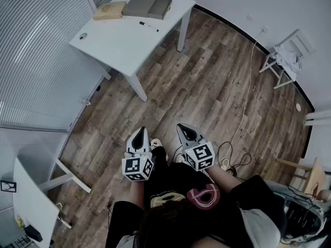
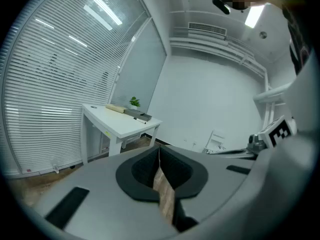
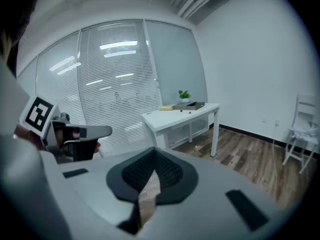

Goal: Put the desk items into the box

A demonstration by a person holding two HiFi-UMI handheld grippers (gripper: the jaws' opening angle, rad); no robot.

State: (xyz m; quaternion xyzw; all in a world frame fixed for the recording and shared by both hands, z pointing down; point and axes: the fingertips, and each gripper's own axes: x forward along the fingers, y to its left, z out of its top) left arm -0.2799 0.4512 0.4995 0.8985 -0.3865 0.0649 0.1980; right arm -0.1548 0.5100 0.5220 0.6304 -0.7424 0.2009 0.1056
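There, marker (image 1: 148, 26) flat on desk (image 1: 121, 45), slanting down-right, near box (image 1: 147, 5)

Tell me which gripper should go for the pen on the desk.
Left, narrowly: the desk stands ahead-left, nearer the left gripper than the right gripper. Both are shut and empty, far from the pen.

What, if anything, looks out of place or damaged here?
Nothing spilled or damaged. The box, marker and tan item lie tidily on the white desk. Only oddity: a loose cable trails across the floor and coils beside the person's feet.
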